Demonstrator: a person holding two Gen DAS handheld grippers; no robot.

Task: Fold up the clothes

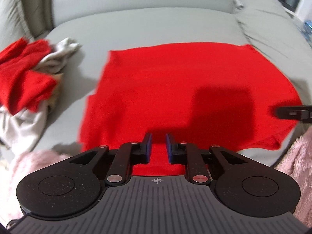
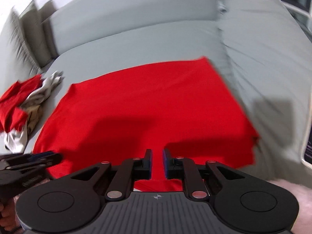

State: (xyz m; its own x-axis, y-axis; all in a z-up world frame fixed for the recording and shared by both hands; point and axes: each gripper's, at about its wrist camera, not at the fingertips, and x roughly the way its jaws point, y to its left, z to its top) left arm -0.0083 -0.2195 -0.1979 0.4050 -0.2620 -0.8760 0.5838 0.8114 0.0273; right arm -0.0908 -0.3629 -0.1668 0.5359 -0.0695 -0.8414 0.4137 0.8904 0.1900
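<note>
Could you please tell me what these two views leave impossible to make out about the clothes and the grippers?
- Red garment: its near edge is hidden by the left gripper and, in the right wrist view, by the right gripper.
- Pile of clothes: blurred, cut by the left edge; item count unclear.
- Sofa: motion-blurred, especially in the right wrist view.

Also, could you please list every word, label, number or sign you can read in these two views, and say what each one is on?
No readable words or numbers in either view.
Crosshair mark, no letters: on the left gripper body.
The same crosshair mark: on the right gripper body.
Dark panel at the right edge of the right wrist view: faint pale marks, too blurred to read.
The red garment shows no visible print or tag.
</note>
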